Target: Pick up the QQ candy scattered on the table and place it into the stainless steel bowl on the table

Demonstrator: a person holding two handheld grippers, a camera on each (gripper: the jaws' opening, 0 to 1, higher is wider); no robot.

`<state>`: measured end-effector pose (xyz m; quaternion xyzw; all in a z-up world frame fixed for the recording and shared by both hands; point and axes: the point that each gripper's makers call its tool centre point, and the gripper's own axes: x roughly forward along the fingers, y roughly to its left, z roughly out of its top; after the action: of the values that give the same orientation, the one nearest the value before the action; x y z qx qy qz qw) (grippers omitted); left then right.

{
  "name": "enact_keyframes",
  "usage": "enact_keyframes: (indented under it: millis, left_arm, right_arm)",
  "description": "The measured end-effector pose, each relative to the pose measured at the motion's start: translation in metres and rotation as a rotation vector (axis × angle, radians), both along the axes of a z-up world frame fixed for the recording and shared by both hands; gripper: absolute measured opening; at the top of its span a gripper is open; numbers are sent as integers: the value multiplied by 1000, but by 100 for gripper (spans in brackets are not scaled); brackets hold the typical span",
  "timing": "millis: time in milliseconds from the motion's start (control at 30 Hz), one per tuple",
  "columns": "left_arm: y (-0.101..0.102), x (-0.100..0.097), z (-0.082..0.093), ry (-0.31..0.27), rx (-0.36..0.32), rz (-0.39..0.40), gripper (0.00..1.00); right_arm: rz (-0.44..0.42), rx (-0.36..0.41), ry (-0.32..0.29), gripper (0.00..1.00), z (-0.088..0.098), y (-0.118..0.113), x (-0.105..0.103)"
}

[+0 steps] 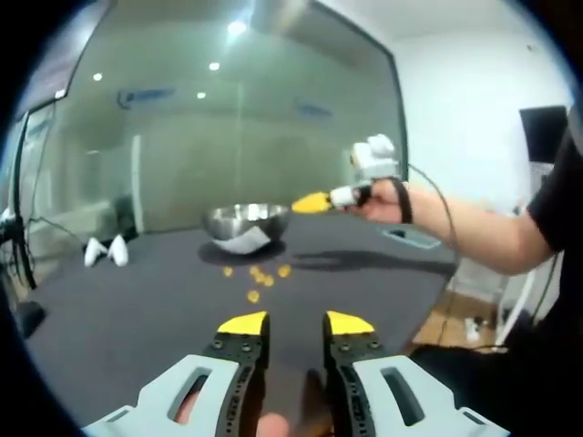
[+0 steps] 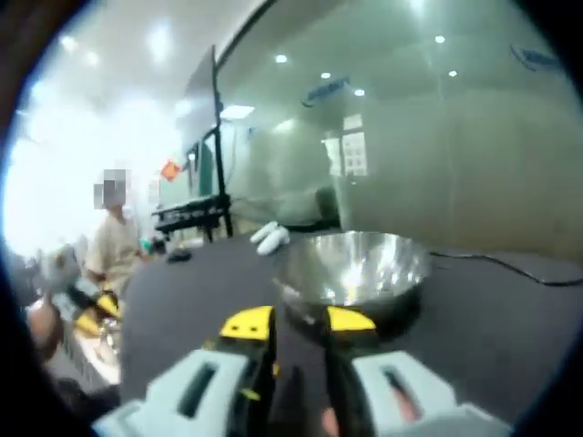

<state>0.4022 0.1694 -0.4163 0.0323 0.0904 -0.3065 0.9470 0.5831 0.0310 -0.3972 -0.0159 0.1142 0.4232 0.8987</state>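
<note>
A dark grey table (image 1: 109,309) stands before a glass wall (image 1: 228,137). At its far side sits the stainless steel bowl (image 1: 246,223), with yellow QQ candy (image 1: 258,277) scattered just in front. The left gripper (image 1: 296,324) gapes empty. The right gripper (image 2: 299,320) hovers by the bowl, jaws apart, empty.

Office or lab-type room. Evidence: frosted glass partition (image 1: 228,137) with blue logos beyond the fingers; recessed ceiling spots; white walls; large dark grey table (image 1: 118,309) under the fingers; cable (image 2: 510,266) trailing across it, right of the fingers; person standing at far left by a cluttered bench.
</note>
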Motion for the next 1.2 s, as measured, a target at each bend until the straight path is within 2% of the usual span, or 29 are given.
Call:
enact_keyframes:
  millis: [200, 333, 433, 567, 800, 900, 1200]
  left_arm:
    - [0, -1, 5, -16, -3, 1, 25]
    - [0, -3, 6, -24, 2, -3, 25]
    - [-1, -3, 6, -24, 3, -4, 25]
    - [-3, -4, 4, -22, 6, -9, 25]
    - [-2, -5, 4, -20, 7, -8, 25]
    - [-2, -5, 3, -18, 8, -4, 25]
    - [2, -5, 7, -23, 11, 1, 25]
  right_arm:
    - [39, -33, -40, 22, -8, -14, -46]
    - [60, -98, -56, 22, -21, -25, -63]
    - [95, -95, -43, 22, -28, -27, -73]
    - [69, -149, -36, 22, -42, -33, -69]
    - [78, -158, -22, 22, -48, -26, -60]
    - [70, -222, -27, 22, -57, -24, -53]
    - [81, -220, 20, 20, -66, -2, -35]
